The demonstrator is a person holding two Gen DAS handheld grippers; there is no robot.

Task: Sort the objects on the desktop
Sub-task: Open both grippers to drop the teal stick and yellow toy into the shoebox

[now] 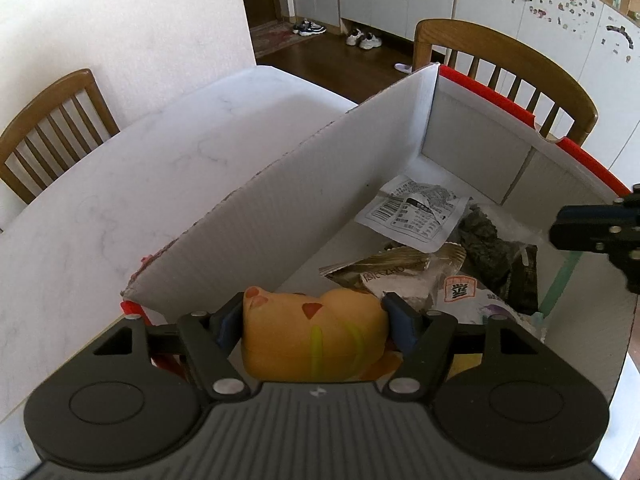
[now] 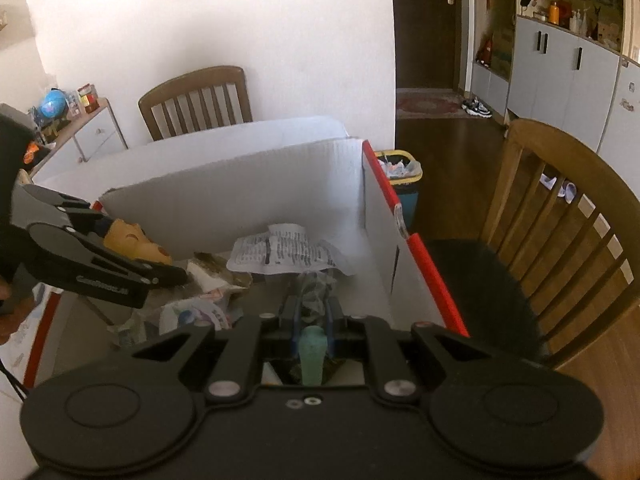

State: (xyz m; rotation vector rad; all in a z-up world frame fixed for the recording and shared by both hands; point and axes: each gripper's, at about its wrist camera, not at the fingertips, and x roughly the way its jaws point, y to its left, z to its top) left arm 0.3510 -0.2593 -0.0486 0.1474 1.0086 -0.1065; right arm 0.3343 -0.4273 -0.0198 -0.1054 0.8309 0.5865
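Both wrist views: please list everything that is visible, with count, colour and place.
cardboard box: one, white inside with red edges, on the table.
orange cat-shaped toy: one, orange, between the left gripper's pads, above the box's near end.
printed snack packets: several, white, brown and dark, in the box.
marble-look table: one, white, under the box.
wooden chairs: two, brown, beside the table.
left gripper: one, black, shut on the toy.
right gripper: one, black, shut on a dark crinkled packet.
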